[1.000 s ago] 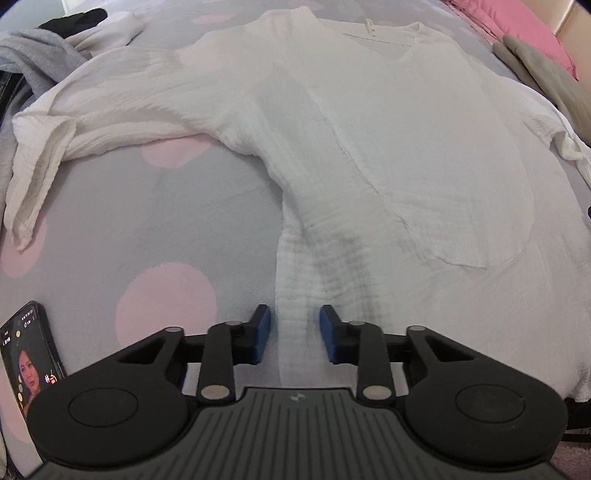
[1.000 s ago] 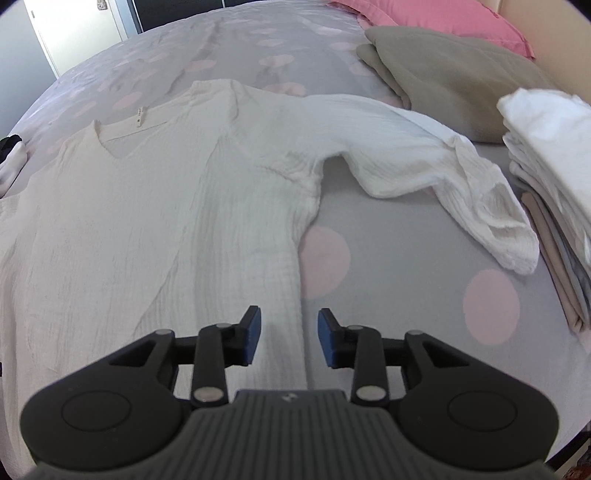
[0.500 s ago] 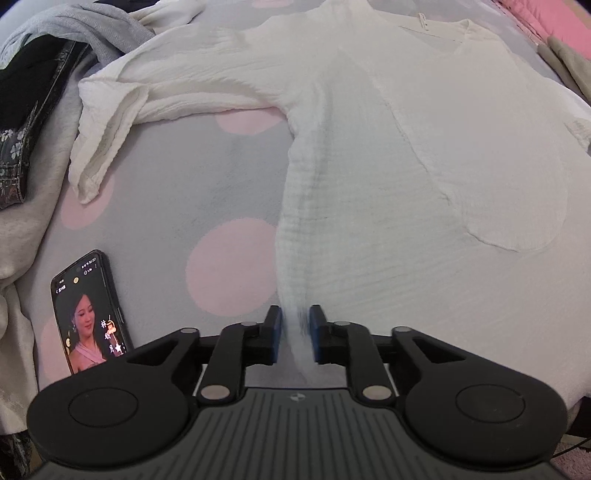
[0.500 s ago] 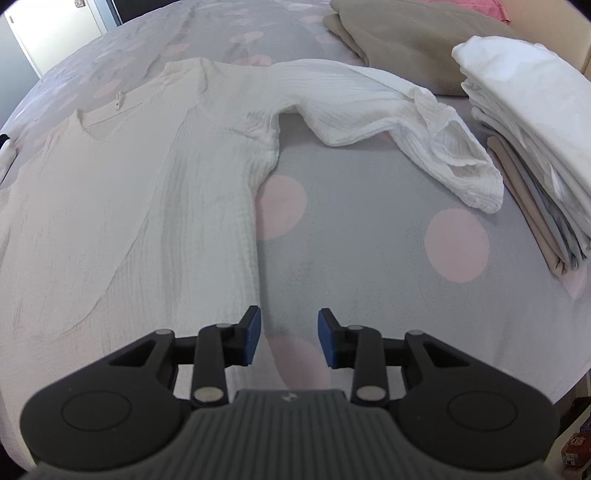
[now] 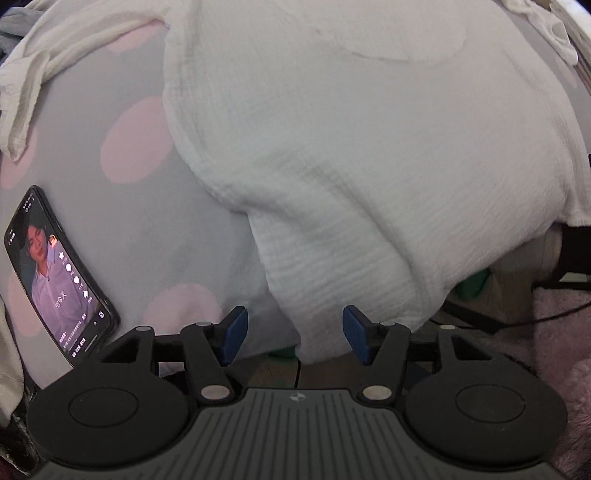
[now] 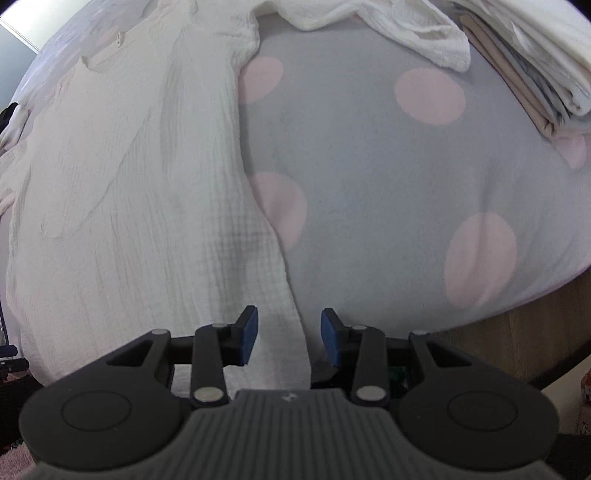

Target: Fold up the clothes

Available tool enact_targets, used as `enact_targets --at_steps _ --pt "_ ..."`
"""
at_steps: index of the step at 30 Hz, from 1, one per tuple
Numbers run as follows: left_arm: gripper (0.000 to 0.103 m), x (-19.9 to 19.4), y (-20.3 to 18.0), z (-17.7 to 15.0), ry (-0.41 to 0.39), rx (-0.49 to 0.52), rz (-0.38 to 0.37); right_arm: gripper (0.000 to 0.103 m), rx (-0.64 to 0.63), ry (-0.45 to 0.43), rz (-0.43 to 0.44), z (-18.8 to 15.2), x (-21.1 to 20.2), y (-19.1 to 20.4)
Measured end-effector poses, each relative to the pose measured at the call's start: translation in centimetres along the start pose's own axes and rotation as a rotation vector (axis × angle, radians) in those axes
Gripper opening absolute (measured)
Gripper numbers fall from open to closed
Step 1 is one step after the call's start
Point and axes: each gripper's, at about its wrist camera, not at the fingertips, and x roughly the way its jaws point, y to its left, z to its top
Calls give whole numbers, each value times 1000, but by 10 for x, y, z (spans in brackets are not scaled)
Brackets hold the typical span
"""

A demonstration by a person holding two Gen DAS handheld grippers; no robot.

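A white crinkled long-sleeved top (image 5: 332, 155) lies spread face up on a grey bedsheet with pink dots (image 5: 122, 206); its hem hangs over the bed's front edge. My left gripper (image 5: 293, 334) is open, with the top's lower left hem corner hanging between its blue pads. In the right wrist view the top (image 6: 140, 177) fills the left half. My right gripper (image 6: 288, 334) is open, its jaws on either side of the lower right hem edge. One sleeve (image 6: 406, 33) lies at the top of that view.
A phone (image 5: 55, 273) with its screen lit lies on the bed at the left gripper's left. A stack of folded clothes (image 6: 546, 62) sits at the far right. The bed edge, a wooden base (image 6: 535, 336) and floor with cables (image 5: 517, 317) lie below.
Both grippers have dropped down and back to the bed's front edge at the hem. The left gripper, nearly shut half a second ago, has opened wide. The right stays open.
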Motion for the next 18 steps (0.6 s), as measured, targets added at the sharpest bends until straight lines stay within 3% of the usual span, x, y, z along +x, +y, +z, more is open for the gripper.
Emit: enact_targets --at_steps 2,6,8,9,10,11,12,15,18 --pt "55 8 -4 -5 25 16 -7 41 -16 44 -2 -3 7 2" --pt "43 19 -15 -8 12 56 52 42 -49 131 -6 -8 22 5" --pt "31 18 -20 -8 4 76 74 41 -64 165 -6 -10 28 7" --pt "18 16 -21 -9 -1 80 75 37 -71 174 0 -11 30 8" --pt "3 13 -20 -9 0 75 57 14 -77 177 13 -13 30 10" --pt "3 11 -20 -9 2 72 41 4 -80 182 27 -14 29 11" --pt "3 7 -21 -10 9 77 42 1 -79 182 33 -15 27 12" --pt "2 -7 -26 -13 37 118 48 0 -98 189 42 -14 15 18" --pt "2 -17 -24 -19 65 148 65 0 -209 204 -32 -14 0 32"
